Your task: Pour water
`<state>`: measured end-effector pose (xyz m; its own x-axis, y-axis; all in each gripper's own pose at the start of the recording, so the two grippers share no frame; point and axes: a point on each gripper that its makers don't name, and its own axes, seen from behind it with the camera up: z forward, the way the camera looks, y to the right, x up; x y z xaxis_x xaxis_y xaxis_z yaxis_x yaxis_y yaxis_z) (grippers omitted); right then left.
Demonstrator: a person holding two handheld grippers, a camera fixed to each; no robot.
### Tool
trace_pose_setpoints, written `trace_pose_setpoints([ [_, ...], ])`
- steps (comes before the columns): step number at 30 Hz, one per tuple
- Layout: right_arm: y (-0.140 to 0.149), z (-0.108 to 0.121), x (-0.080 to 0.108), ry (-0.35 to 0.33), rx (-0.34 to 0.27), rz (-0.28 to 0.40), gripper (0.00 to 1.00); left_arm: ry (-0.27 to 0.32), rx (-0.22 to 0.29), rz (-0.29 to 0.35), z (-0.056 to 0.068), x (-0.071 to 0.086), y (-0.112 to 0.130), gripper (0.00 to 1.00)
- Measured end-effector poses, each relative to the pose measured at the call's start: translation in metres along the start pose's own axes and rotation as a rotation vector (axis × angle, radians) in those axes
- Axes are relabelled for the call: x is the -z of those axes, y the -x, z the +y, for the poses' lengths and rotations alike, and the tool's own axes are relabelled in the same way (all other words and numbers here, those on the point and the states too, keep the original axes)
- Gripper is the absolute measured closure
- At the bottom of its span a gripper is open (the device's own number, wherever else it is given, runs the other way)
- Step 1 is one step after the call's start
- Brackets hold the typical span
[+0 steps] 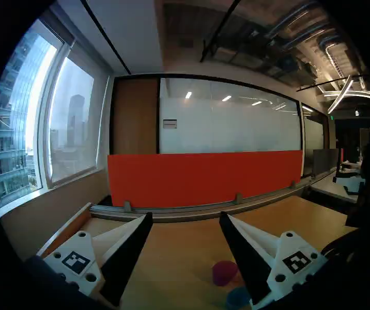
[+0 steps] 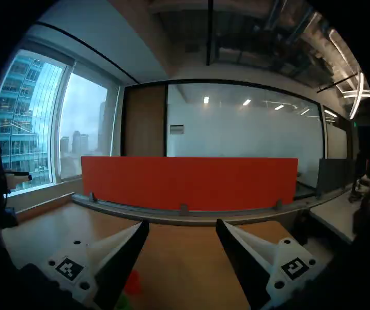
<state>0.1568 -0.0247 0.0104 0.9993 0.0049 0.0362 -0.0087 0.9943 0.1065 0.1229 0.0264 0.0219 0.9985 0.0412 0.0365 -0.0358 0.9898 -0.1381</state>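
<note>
Two white-and-black claws hover above a light wooden desk top (image 1: 182, 268), both pointing toward a long orange rectangular divider panel (image 1: 200, 178) at the desk's far edge. The left gripper (image 1: 185, 216) has its fingers spread wide with nothing between them. Low in the left gripper view, a round magenta cup (image 1: 225, 272) stands on the wood just beside the inner edge of one finger, and a round blue cup (image 1: 238, 297) sits right next to it, partly cut off at the bottom. The right gripper (image 2: 181, 223) is likewise wide apart and holds nothing. Near one of its fingers a small red cup (image 2: 132, 283) shows, with a green object (image 2: 123, 303) touching or just below it, too cropped to identify. Tall glass windows (image 1: 71, 129) line one side.
</note>
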Motion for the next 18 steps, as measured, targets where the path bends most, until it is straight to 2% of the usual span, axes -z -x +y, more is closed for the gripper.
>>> trace_pose_setpoints([
  [6, 0.0, -0.009, 0.0, -0.056, -0.008, -0.004, 0.0, 0.053, 0.011, -0.009, 0.009, -0.003, 0.005, 0.04],
  [11, -0.001, -0.017, 0.0, -0.117, -0.013, -0.009, 0.0, 0.095, -0.003, -0.016, 0.017, -0.003, 0.009, 0.04],
  [18, 0.0, -0.031, 0.002, -0.209, -0.013, -0.024, 0.0, 0.175, 0.006, -0.03, 0.034, -0.002, 0.015, 0.04],
])
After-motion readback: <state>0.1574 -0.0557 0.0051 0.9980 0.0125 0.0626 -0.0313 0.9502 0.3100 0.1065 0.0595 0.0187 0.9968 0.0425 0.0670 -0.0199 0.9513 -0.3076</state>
